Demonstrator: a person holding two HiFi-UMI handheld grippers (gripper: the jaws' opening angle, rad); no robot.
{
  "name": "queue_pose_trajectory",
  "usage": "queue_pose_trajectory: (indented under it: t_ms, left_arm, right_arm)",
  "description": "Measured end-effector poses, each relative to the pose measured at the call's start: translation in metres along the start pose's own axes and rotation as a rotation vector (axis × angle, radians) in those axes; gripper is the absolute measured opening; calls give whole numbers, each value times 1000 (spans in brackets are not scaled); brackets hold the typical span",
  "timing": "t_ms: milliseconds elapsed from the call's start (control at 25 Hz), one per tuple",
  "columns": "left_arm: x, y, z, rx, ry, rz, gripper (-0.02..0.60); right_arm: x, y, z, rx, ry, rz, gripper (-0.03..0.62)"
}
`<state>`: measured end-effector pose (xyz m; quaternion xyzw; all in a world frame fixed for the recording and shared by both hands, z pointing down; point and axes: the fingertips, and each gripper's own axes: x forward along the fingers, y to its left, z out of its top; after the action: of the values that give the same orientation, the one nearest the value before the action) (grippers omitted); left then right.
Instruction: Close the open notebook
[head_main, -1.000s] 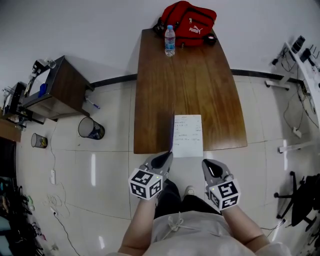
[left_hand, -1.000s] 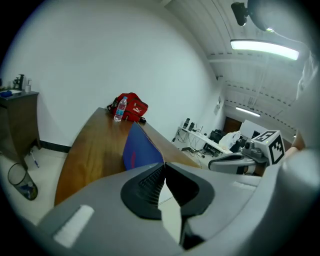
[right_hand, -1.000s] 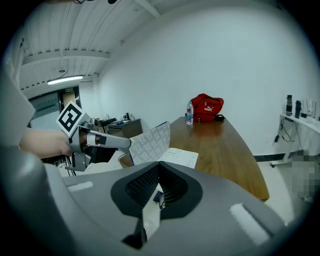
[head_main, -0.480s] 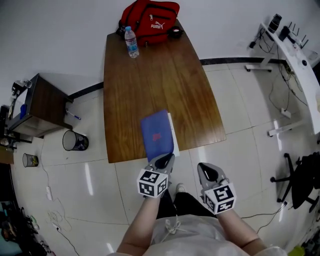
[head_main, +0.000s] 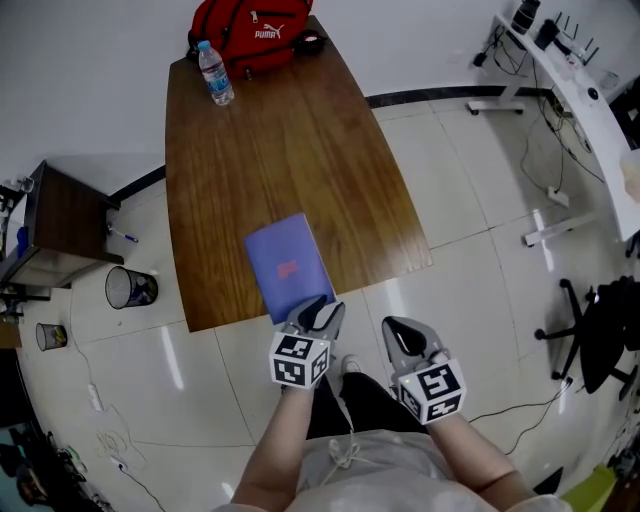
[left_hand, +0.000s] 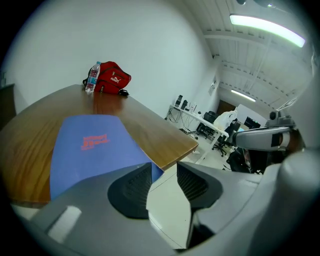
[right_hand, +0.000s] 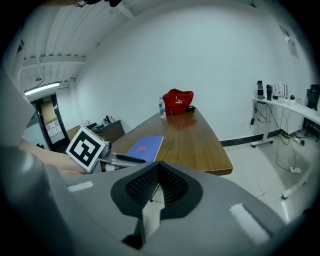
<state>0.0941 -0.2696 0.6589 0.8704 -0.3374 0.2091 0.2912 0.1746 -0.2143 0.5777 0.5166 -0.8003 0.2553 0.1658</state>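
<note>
A: Starting from the left, what is on the tabletop (head_main: 300, 170)?

B: A water bottle (head_main: 215, 73) stands upright near the far left corner. A red bag (head_main: 250, 35) lies just beside it on the far edge.

A: And the notebook?

B: The notebook (head_main: 288, 268) lies closed at the near edge, left of that edge's middle, with its blue cover up. Its near corner juts slightly past the edge.

A: The left gripper?

B: The left gripper (head_main: 322, 306) sits right at that near corner. Its jaws have just been opening and now stand wide apart. Only floor shows between the pads. The notebook's corner lies beside one jaw, not gripped — whether it touches the jaw I cannot tell.

A: The right one?

B: The right gripper (head_main: 395, 325) hangs over the floor off the near edge, apart from the notebook — its jaws are pressed together with nothing between them.
</note>
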Motion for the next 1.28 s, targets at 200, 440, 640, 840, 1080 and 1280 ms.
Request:
queue_pose_trajectory:
  t_ms: [200, 440, 640, 840, 1080, 1280]
  left_arm:
    - [-43, -17, 44, 52, -129, 40, 163]
    - [-145, -25, 126, 172, -405, 195, 7]
    - [-208, -34, 145, 234, -504, 249, 6]
    - [-255, -51, 130, 248, -547, 248, 6]
    - [-324, -84, 74, 274, -586, 253, 6]
    - [-392, -115, 19, 288, -609, 261, 6]
  right_arm:
    - [-9, 3, 12, -20, -26, 19, 6]
    - [-24, 20, 61, -82, -121, 53, 6]
    - [-41, 42, 86, -115, -191, 74, 6]
    - [-66, 67, 83, -140, -231, 79, 6]
    - [-112, 122, 44, -170, -254, 84, 6]
    - [-167, 178, 6, -192, -279, 75, 6]
